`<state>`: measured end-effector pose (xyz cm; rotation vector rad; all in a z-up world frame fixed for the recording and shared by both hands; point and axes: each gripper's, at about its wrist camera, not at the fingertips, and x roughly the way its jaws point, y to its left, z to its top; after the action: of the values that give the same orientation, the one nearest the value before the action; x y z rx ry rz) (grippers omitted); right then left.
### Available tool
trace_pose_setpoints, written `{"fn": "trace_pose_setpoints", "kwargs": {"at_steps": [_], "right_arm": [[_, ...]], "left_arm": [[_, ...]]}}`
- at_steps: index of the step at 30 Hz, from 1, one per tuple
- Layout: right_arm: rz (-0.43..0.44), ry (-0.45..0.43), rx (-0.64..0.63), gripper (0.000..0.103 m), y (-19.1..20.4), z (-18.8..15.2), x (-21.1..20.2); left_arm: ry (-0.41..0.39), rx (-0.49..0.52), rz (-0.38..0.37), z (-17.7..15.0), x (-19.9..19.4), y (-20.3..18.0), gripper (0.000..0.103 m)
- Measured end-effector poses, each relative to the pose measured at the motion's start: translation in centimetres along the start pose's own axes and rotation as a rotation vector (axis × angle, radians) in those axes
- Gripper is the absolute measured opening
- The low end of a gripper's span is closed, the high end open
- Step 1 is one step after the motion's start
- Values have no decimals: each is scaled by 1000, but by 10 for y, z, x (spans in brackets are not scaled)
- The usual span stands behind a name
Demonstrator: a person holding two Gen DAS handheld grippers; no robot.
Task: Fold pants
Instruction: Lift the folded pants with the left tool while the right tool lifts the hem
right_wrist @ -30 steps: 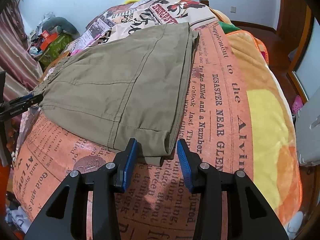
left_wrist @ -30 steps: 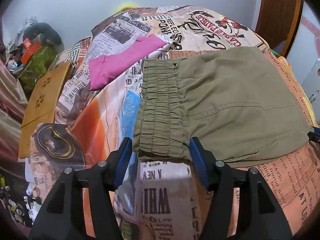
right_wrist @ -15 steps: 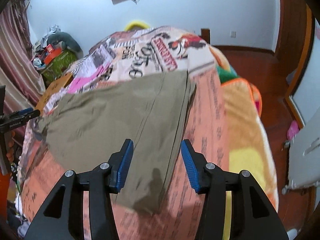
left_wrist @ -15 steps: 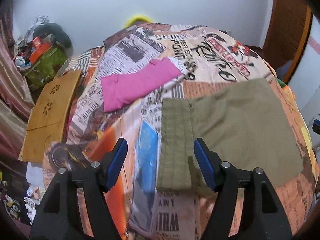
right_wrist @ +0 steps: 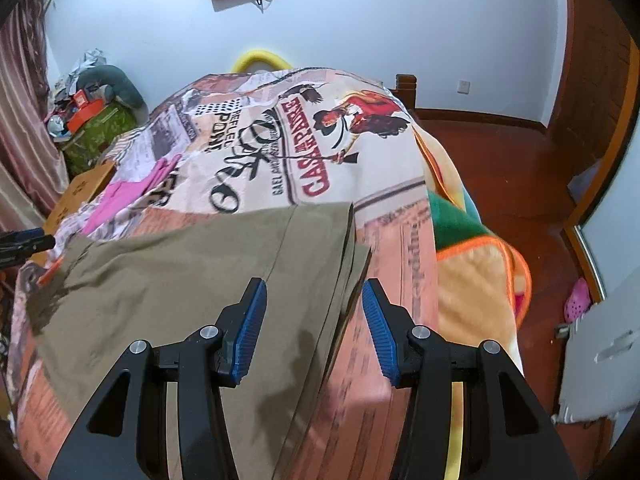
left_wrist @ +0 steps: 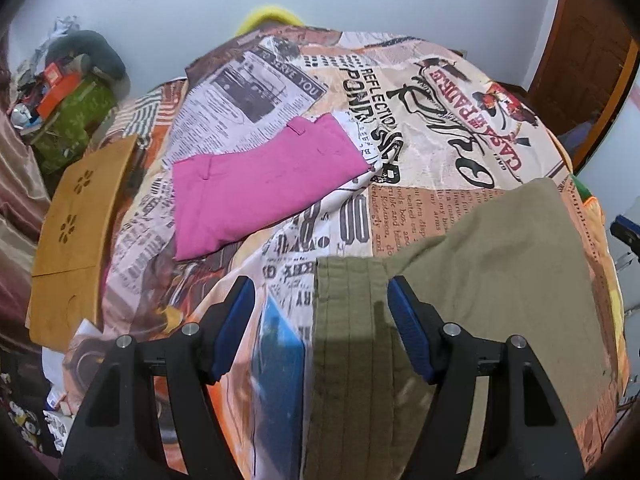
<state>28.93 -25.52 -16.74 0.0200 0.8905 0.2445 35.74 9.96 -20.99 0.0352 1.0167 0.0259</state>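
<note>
The olive-green pants (left_wrist: 492, 280) lie folded flat on the newspaper-print bedspread (left_wrist: 420, 112). Their ribbed elastic waistband (left_wrist: 348, 332) sits between the fingers of my left gripper (left_wrist: 320, 324), which is open and held above it. My right gripper (right_wrist: 312, 324) is open above the pants' leg end (right_wrist: 320, 248), near the stacked hem edges. The pants (right_wrist: 180, 280) spread to the left in the right wrist view. Neither gripper holds anything.
Folded pink pants (left_wrist: 260, 176) lie further back on the bed. A wooden board (left_wrist: 76, 216) leans at the bed's left side, with clutter and a green bag (left_wrist: 68, 120) behind. An orange-edged blanket (right_wrist: 480, 264) drapes the right side; wooden floor (right_wrist: 500, 160) lies beyond.
Both grippers have lifted up and back from the pants' near edge. The view now looks down on the pants from higher. The pants have stayed flat on the bed.
</note>
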Motion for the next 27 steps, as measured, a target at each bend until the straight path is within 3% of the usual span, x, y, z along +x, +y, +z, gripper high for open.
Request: {"fn": "trace_pose_setpoints", "kwargs": {"at_steps": [10, 19, 20, 21, 23, 24, 27], "right_arm": [[-1, 88, 18, 46, -20, 36, 79], [38, 154, 37, 45, -18, 41, 133], [57, 152, 41, 37, -16, 39, 135], [80, 157, 35, 23, -15, 38, 136], [55, 152, 4, 18, -10, 36, 137], [34, 146, -29, 10, -6, 35, 136], [-11, 146, -78, 6, -2, 33, 136]], "left_arm": [[84, 26, -26, 13, 45, -9, 69], [104, 27, -18, 4, 67, -9, 75], [105, 20, -21, 3, 69, -8, 75], [103, 12, -19, 2, 71, -6, 77], [100, -8, -22, 0, 73, -3, 78], [96, -25, -24, -1, 74, 0, 78], [81, -56, -7, -2, 76, 4, 78]]}}
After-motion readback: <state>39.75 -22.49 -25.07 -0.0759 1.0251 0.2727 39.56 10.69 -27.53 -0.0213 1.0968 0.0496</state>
